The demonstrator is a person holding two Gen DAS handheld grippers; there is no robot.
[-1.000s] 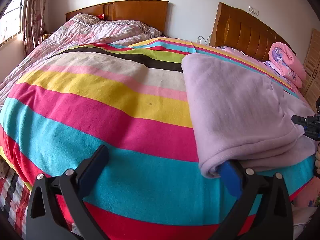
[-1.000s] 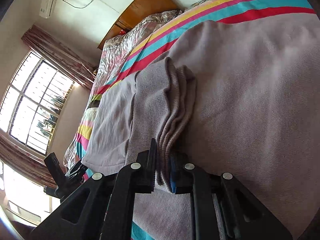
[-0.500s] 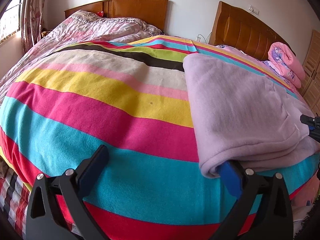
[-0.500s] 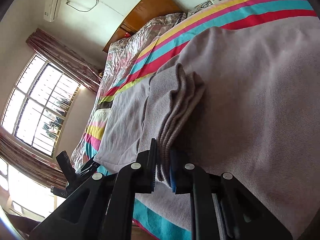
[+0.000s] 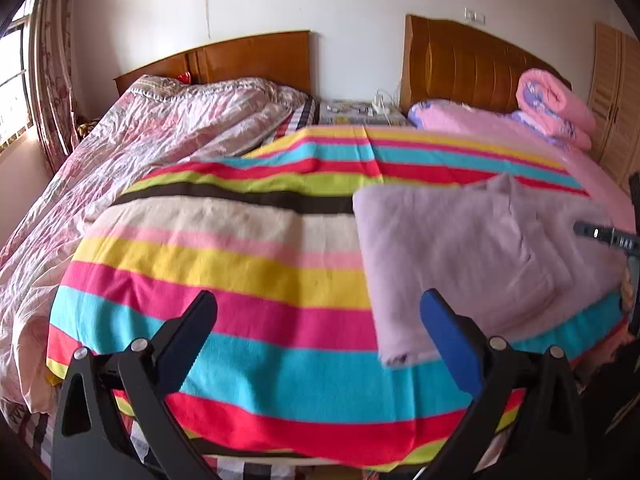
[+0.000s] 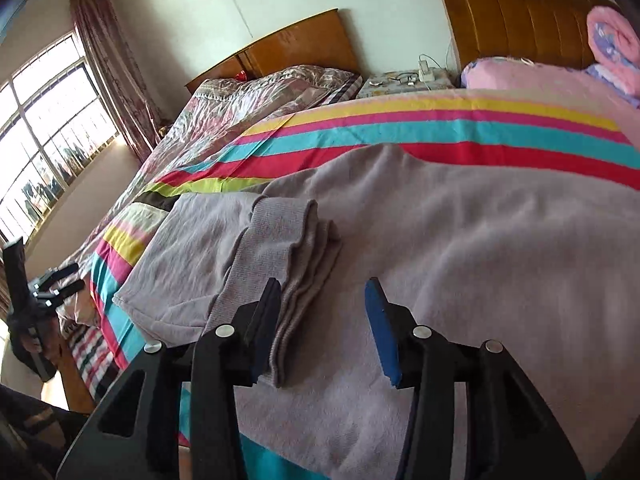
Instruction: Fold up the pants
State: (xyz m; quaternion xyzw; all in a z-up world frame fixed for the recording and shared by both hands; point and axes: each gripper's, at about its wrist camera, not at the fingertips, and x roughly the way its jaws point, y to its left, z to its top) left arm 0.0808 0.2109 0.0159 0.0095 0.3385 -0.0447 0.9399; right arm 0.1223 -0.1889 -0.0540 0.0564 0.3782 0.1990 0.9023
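Pants [image 5: 472, 256]: lilac, folded flat on striped blanket [image 5: 240, 264]; long axis toward headboard [image 5: 472, 60].
Left gripper [image 5: 316, 320]: agape, empty.
Right gripper [image 6: 324, 316]: jaws opening, ribbed cuff stack [image 6: 304, 256] between, unpressed.

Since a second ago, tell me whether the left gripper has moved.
Yes. The left gripper has risen and backed off the folded pants; the headboard now sits lower in its view.

Two wooden headboards [image 5: 472, 56], white wall, sunlit window [image 6: 48, 128]

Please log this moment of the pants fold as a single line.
left tool: open, empty | right tool: opening, cuff released | lilac pants: folded on striped blanket
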